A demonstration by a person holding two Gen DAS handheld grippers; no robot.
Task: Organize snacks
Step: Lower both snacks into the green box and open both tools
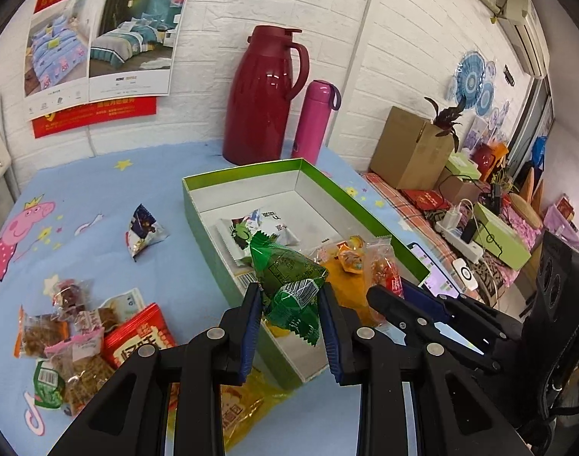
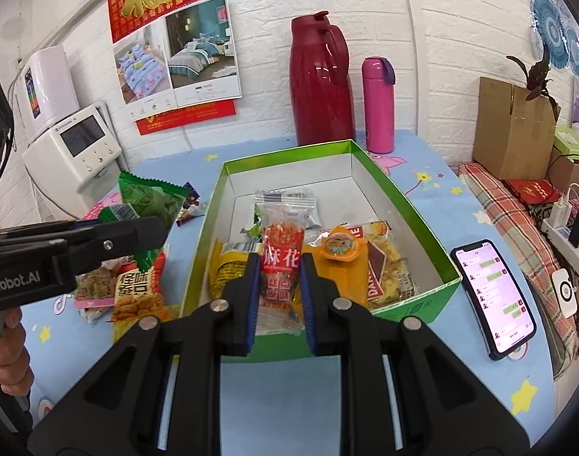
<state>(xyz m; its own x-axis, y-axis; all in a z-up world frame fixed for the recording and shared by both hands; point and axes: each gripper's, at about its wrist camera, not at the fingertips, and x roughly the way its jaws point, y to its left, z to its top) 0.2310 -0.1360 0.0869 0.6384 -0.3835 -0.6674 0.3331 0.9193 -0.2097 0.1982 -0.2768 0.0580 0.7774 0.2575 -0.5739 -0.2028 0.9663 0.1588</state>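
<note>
My left gripper (image 1: 289, 298) is shut on a green snack packet (image 1: 289, 277), held above the near left wall of the green box (image 1: 209, 224). The same green snack packet (image 2: 148, 205) and left gripper (image 2: 137, 231) show at the left of the right wrist view. My right gripper (image 2: 279, 269) is shut on a red and clear snack packet (image 2: 281, 250), held upright over the near end of the green box (image 2: 411, 205). Several packets lie inside the box. A pile of loose snacks (image 1: 80, 338) lies on the blue cloth to the left, and one small dark packet (image 1: 143, 233) sits apart.
A dark red jug (image 1: 262, 95) and a pink bottle (image 1: 314, 121) stand behind the box by the wall. A phone (image 2: 494, 292) lies right of the box. A white appliance (image 2: 72, 148) is at the left. Cardboard boxes (image 2: 513, 129) and cables crowd the right side.
</note>
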